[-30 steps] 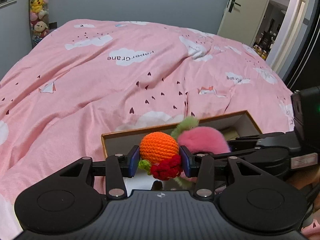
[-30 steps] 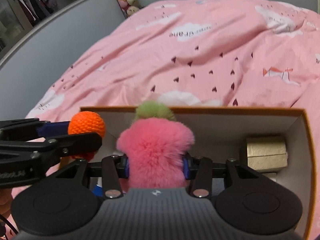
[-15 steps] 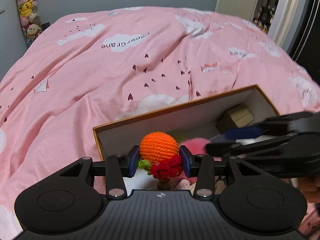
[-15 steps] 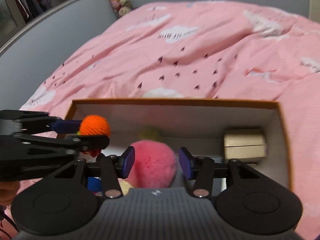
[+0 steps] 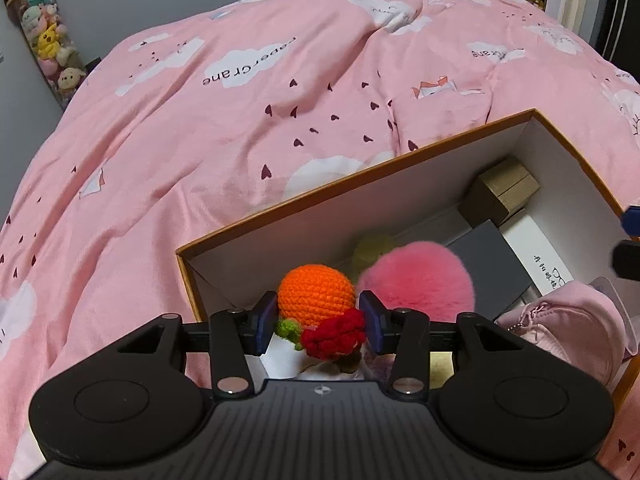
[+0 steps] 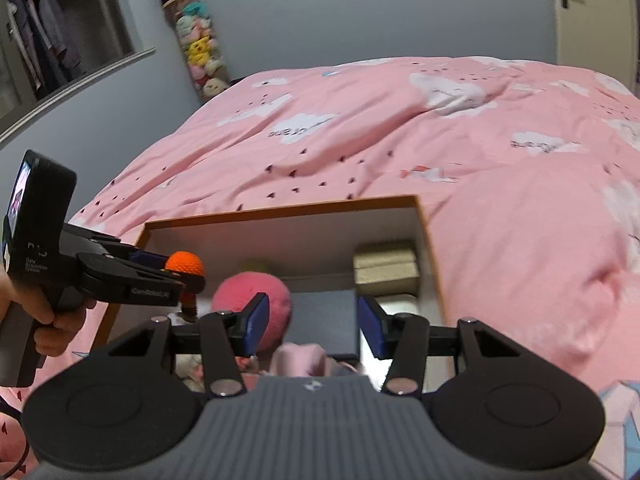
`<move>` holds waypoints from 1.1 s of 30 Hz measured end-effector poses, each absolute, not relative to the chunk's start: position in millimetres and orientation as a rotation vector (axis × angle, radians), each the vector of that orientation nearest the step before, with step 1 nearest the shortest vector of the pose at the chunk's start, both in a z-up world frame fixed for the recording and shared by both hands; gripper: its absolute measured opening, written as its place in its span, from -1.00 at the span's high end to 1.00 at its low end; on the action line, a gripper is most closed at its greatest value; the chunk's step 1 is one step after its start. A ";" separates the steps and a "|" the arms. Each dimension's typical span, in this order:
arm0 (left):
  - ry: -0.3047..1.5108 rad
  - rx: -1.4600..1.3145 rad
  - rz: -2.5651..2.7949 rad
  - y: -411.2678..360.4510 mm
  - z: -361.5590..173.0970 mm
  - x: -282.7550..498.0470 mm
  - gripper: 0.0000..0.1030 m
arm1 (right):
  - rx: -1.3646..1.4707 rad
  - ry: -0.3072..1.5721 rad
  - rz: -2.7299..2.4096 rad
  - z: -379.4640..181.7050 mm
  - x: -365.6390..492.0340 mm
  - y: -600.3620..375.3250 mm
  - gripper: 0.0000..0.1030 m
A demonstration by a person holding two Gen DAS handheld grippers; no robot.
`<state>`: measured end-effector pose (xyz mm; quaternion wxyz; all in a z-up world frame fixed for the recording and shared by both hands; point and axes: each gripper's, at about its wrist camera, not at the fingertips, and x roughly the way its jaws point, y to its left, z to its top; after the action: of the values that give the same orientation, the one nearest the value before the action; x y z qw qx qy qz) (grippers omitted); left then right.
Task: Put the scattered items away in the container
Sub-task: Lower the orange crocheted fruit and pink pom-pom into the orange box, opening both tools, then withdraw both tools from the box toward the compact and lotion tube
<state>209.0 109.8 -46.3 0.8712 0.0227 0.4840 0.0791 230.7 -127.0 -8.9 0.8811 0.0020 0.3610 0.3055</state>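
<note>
Over the near-left corner of the box, the left gripper is held with its pads against the sides of an orange crochet toy — the jaws have just been opened a little, yet the toy is gripped, above the box's white floor and just inside the orange rim. Beside it, lower in the box, a pink pompom is seen. The right gripper is held over the box's middle, jaws spread with nothing between them. The box's far-right corner is taken by a small gold case; beyond every rim only pink bedspread is spread — open room all around.
</note>
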 end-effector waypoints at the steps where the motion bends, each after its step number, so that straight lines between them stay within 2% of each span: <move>1: 1.009 0.049 0.168 109.7 -45.4 208.1 -0.01 | 0.014 0.744 0.632 -7.8 228.0 -132.5 -0.02; 7: 0.948 0.045 0.168 107.0 -30.8 194.7 -0.13 | 0.059 0.706 0.622 1.8 207.7 -161.9 -0.02; 13: 0.882 0.015 0.163 96.4 -2.8 167.0 -0.13 | 0.087 0.707 0.609 4.0 181.4 -182.9 -0.01; 21: 0.778 -0.083 0.061 54.3 29.2 99.2 -0.13 | 0.146 0.827 0.583 -31.2 154.0 -201.9 0.08; 26: 0.839 -0.192 -0.059 27.6 16.1 75.1 -0.13 | 0.152 0.947 0.539 -64.1 147.6 -204.3 0.08; 33: 0.971 -0.288 -0.138 8.9 -34.9 73.2 -0.13 | 0.205 1.090 0.480 -104.2 149.0 -211.7 0.07</move>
<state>73.2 8.9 -34.9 0.8721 -0.1380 0.4647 -0.0662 149.0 -211.7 -104.2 0.8228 0.0963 0.5125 0.2257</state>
